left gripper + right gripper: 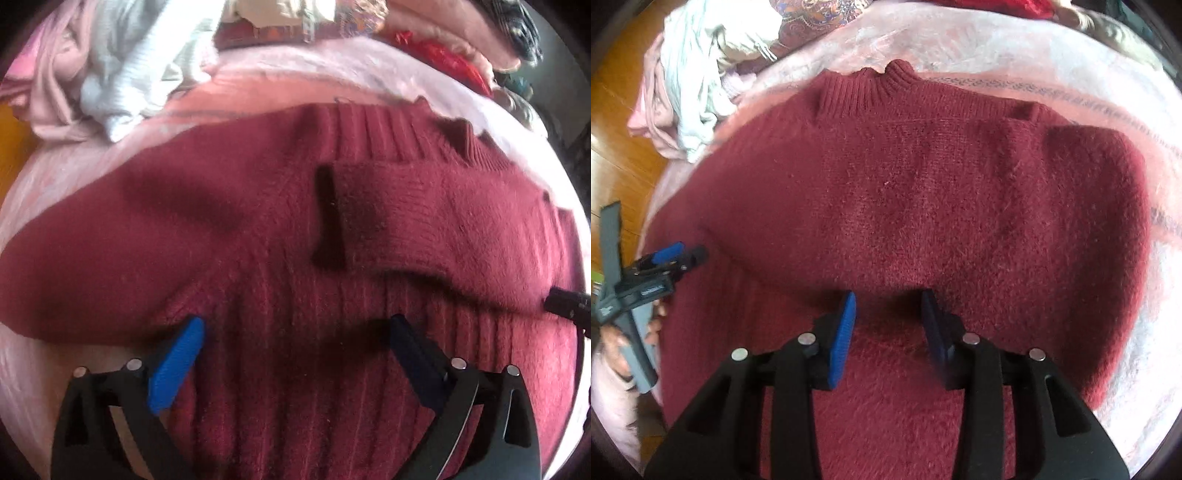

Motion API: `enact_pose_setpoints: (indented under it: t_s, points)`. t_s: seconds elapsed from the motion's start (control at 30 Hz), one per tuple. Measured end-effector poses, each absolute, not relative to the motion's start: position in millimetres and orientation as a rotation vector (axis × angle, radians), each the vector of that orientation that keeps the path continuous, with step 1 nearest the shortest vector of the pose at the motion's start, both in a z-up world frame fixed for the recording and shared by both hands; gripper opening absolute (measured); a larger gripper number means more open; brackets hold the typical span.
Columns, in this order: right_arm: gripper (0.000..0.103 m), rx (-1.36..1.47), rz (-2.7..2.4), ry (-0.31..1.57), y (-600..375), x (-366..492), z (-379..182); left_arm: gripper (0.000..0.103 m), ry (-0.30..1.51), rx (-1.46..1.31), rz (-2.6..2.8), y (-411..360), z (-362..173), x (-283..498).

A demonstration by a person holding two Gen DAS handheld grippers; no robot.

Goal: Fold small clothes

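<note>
A dark red knitted sweater point(258, 229) lies spread on a pink blanket point(74, 170), ribbed collar at the far side. It also fills the right wrist view point(905, 192). My left gripper point(295, 325) is open, its blue fingers just above the sweater's ribbed lower part, holding nothing. It shows at the left edge of the right wrist view point(683, 254). My right gripper point(888, 299) is open over the sweater's near middle, empty. Its tip shows at the right edge of the left wrist view point(569, 302).
A heap of white and pale pink clothes point(110, 74) lies at the far left of the blanket, also in the right wrist view point(690, 85). Patterned and red fabrics point(436, 51) are piled at the back. Wooden floor point(617, 122) lies to the left.
</note>
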State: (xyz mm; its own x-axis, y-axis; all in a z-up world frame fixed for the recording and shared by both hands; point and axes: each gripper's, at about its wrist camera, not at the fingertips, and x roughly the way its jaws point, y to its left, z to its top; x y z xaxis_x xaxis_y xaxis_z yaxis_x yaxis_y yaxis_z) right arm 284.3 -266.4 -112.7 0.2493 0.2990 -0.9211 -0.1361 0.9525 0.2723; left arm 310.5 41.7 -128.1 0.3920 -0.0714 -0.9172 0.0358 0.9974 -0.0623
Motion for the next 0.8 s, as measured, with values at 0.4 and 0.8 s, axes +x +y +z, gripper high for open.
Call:
enact_pose_setpoints:
  t_s: [0.4,0.8]
  points:
    - [0.040,0.102,0.444,1.218,-199,274,-79,0.099,1.075,-0.030,-0.157,87,-89,285]
    - [0.040,0.057,0.502,1.260,-148,280,-98,0.099,1.021,-0.320,0.346,352,-80,281]
